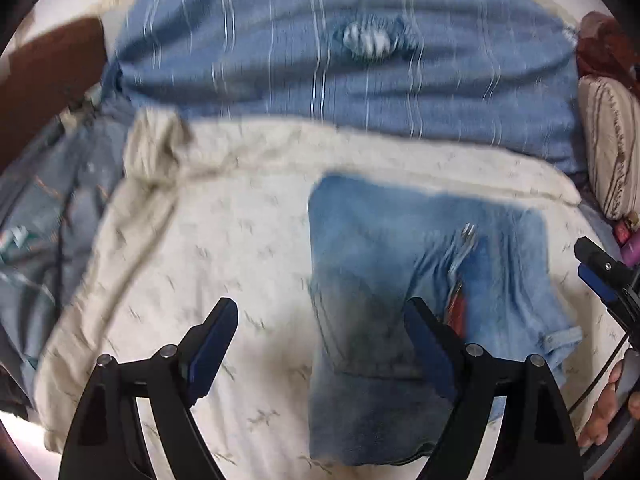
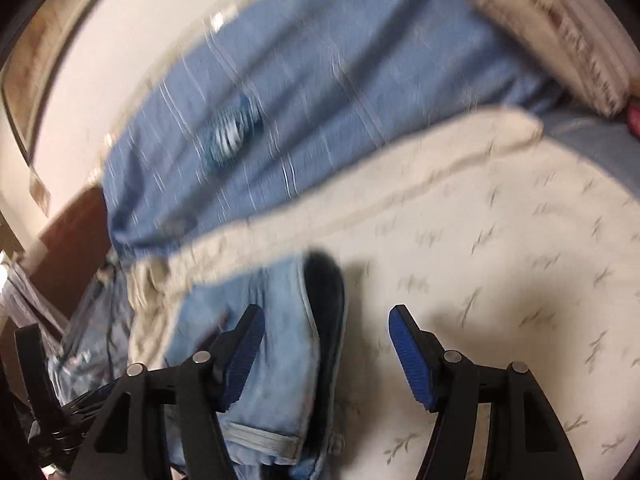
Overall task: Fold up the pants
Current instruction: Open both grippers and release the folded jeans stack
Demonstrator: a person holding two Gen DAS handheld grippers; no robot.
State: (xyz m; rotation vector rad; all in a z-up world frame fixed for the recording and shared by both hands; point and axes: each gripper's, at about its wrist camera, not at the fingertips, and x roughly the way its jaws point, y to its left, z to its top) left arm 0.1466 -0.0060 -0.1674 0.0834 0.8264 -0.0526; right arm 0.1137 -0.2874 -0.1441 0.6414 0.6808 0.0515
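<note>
The left claw point(image 1: 320, 336) stands wide open with nothing between its blue pads; its right finger hangs over the near left part of the folded pants point(image 1: 420, 280), its left finger over the cream blanket point(image 1: 224, 240). The right claw point(image 2: 326, 344) is also open and holds nothing: its left finger sits above the denim, its right finger above bare blanket, and the folded edge of the pants point(image 2: 280, 340) runs up between them.

The left wrist view alone shows the whole fold: a compact light-blue rectangle lying flat on the blanket, zipper and a belt loop on top, with the other claw's tip point(image 1: 600, 276) and a person's fingers point(image 1: 608, 400) at the right rim. The right wrist view alone shows the dark inside of the fold.

Beyond the blanket lies a blue striped sheet point(image 1: 340, 80), with a striped pillow point(image 1: 612, 148) at its right end.
</note>
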